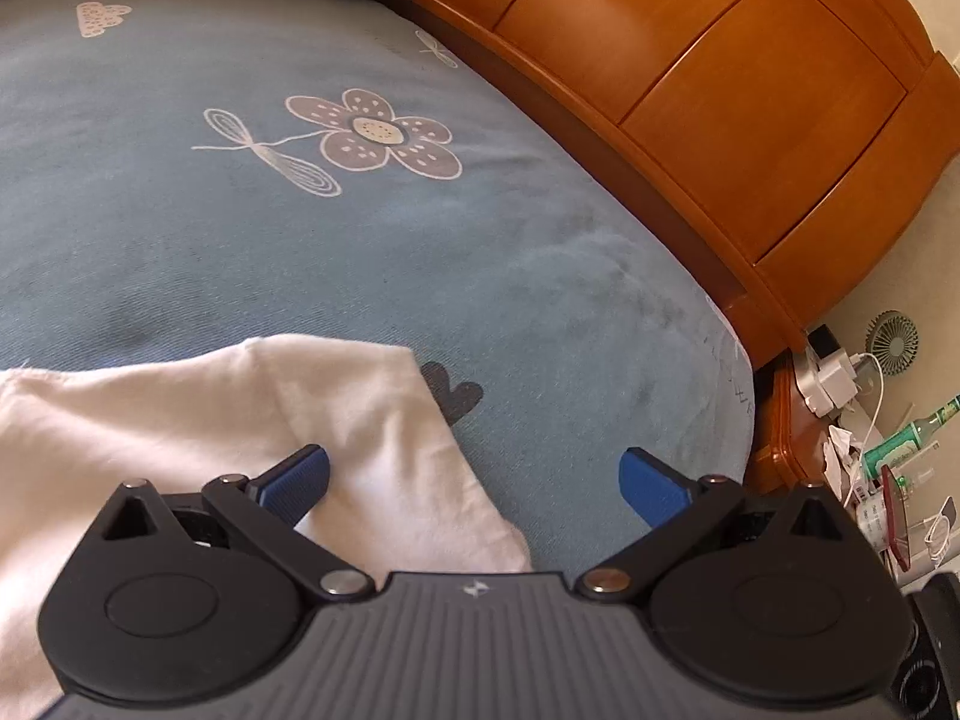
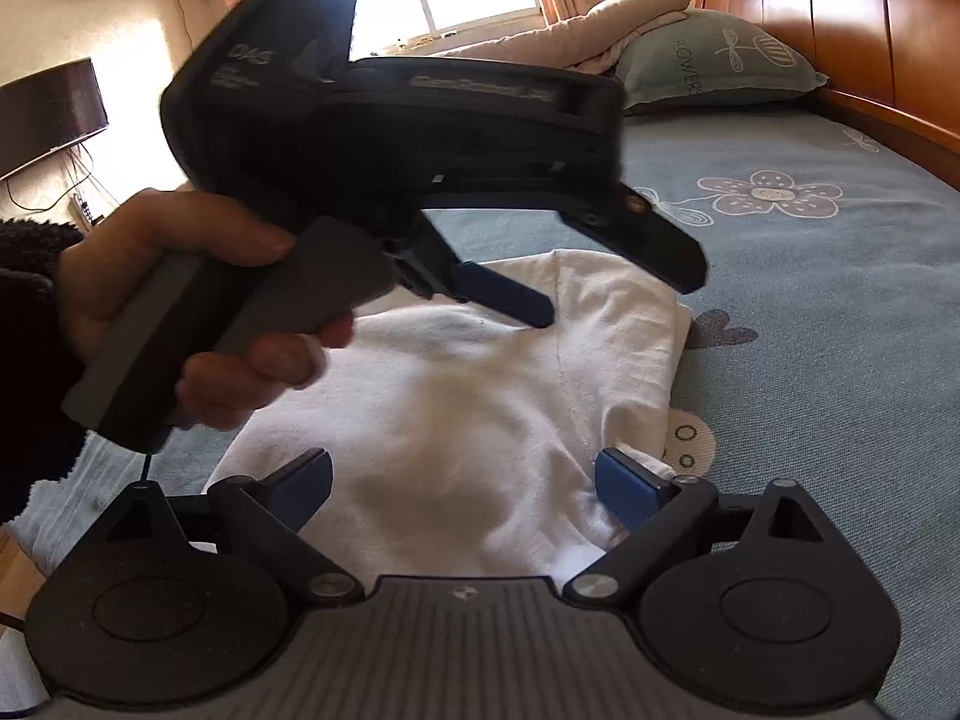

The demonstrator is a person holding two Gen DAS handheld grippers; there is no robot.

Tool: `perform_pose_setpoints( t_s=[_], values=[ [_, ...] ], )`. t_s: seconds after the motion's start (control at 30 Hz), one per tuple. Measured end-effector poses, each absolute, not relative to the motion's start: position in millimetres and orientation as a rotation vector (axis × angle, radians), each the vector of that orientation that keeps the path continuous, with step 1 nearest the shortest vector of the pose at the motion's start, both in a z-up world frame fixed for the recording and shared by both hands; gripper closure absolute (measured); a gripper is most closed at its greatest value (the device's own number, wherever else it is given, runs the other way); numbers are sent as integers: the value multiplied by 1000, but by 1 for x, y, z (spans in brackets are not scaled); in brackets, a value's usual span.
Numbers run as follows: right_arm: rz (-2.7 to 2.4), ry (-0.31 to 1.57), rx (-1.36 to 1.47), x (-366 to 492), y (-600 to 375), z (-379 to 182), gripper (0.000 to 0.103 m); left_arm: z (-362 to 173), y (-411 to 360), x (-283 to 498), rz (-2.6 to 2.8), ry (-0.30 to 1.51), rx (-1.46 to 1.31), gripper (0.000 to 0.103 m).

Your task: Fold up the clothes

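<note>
While the white garment (image 2: 480,420) lies partly folded on the blue bed sheet (image 1: 420,252) (flower-printed), the left claw (image 1: 474,483) and right claw (image 2: 462,483) both hover wide above it, holding nothing.

I count two hand-held grippers: my left hand-held gripper (image 1: 474,483) and my right hand-held gripper (image 2: 463,487), each with two blue pads. One white garment (image 2: 480,420) lies on the bed (image 2: 840,312). One green pillow (image 2: 714,60) sits at the bed's head, one folded blanket (image 2: 600,24) beside it. One hand (image 2: 180,300) shows.
</note>
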State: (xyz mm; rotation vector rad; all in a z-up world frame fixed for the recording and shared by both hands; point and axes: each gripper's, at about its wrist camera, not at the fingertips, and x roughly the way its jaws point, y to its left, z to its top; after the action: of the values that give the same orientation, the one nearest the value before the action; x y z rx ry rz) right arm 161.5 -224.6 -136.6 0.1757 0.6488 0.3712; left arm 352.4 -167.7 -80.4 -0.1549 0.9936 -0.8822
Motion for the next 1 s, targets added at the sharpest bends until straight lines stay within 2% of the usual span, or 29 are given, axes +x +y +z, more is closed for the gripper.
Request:
perform_pose_setpoints(
  t_s=[0.2, 0.37, 0.53, 0.7, 0.8, 1.0],
  values=[
    [387, 648, 202, 146, -227, -134, 4, -70, -176, 349, -915, 960, -148, 1],
    [410, 612, 222, 133, -233, -123, 4, -56, -139, 316, -879, 943, -120, 1],
    [422, 656, 227, 124, -234, -130, 3, -76, -99, 277, -815, 1009, -228, 1],
    [405, 673, 219, 97, -244, -132, 3, -91, -77, 235, -782, 1062, -186, 1],
    [359, 644, 219, 85, -253, -122, 3, -81, -78, 207, -756, 981, -35, 1],
    [289, 613, 269, 78, -269, -118, 3, -84, -104, 153, -672, 776, 500, 1]
  ],
)
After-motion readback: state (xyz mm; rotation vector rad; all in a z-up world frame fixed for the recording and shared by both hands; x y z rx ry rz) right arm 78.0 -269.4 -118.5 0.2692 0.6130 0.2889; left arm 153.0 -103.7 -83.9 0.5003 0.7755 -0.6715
